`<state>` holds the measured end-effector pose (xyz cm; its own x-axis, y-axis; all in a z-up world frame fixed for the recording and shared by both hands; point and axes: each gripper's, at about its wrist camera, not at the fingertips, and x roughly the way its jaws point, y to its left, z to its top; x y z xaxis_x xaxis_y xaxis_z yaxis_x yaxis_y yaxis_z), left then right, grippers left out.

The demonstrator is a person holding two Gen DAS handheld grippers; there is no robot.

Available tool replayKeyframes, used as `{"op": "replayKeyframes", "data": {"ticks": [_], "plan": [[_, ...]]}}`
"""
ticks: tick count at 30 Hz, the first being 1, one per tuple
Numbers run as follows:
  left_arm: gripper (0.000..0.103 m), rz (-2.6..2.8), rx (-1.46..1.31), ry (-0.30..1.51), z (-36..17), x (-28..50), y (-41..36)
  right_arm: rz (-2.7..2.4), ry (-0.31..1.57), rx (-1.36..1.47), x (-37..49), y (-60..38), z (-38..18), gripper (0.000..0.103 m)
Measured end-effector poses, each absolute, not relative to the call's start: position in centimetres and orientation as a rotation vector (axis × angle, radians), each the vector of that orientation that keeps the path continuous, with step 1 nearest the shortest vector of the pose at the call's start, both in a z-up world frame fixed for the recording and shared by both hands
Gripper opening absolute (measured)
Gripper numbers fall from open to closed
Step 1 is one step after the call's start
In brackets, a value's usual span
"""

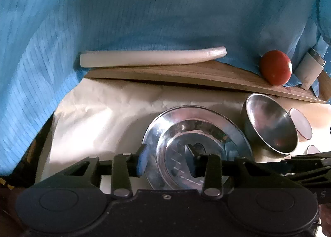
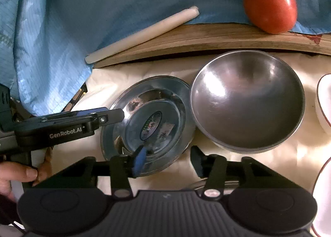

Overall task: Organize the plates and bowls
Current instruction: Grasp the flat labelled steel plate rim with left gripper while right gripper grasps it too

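A shiny round steel plate (image 2: 149, 125) with a colourful sticker at its centre is seen lying flat on the cream-coloured crumpled sheet (image 1: 99, 113) that covers the table. Its near-left rim is straddled by the left claw (image 1: 168, 162), one blue-padded finger outside the rim and the other over the plate's well; the jaws are partly closed, and whether the pads press on the metal cannot be told. The plate's near-right rim is bracketed by the right claw (image 2: 167, 162), its blue-padded left finger over the plate and its right finger just beyond the edge, likewise partly closed with contact unclear. A matt round steel bowl (image 2: 248, 100) is set upright just beside the plate on its right, their rims touching or nearly so. White red-rimmed dishes (image 2: 324, 102) are glimpsed at the far right edge. Behind, on a wooden board (image 2: 186, 38), a red tomato (image 2: 271, 5) and a long white cylinder (image 2: 144, 32) are shown against draped blue fabric (image 1: 144, 9). A person's hand (image 2: 16, 173) is visible on the left claw's handle.
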<state>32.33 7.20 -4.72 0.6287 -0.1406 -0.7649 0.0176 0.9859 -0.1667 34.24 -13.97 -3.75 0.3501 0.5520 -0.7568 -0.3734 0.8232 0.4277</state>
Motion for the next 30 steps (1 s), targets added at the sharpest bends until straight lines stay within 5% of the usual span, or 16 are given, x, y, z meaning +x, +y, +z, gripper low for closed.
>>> {"op": "replayKeyframes", "data": {"ticks": [19, 30], "plan": [[0.037, -0.090, -0.152, 0.891, -4.88, 32.45, 7.14, 0.584, 1.072, 0.195, 34.42, -13.57, -4.47, 0.031], [0.039, -0.076, -0.166, 0.871, -4.50, 32.13, 7.74, 0.581, 1.070, 0.203, 34.35, -13.75, -4.58, 0.030]]}}
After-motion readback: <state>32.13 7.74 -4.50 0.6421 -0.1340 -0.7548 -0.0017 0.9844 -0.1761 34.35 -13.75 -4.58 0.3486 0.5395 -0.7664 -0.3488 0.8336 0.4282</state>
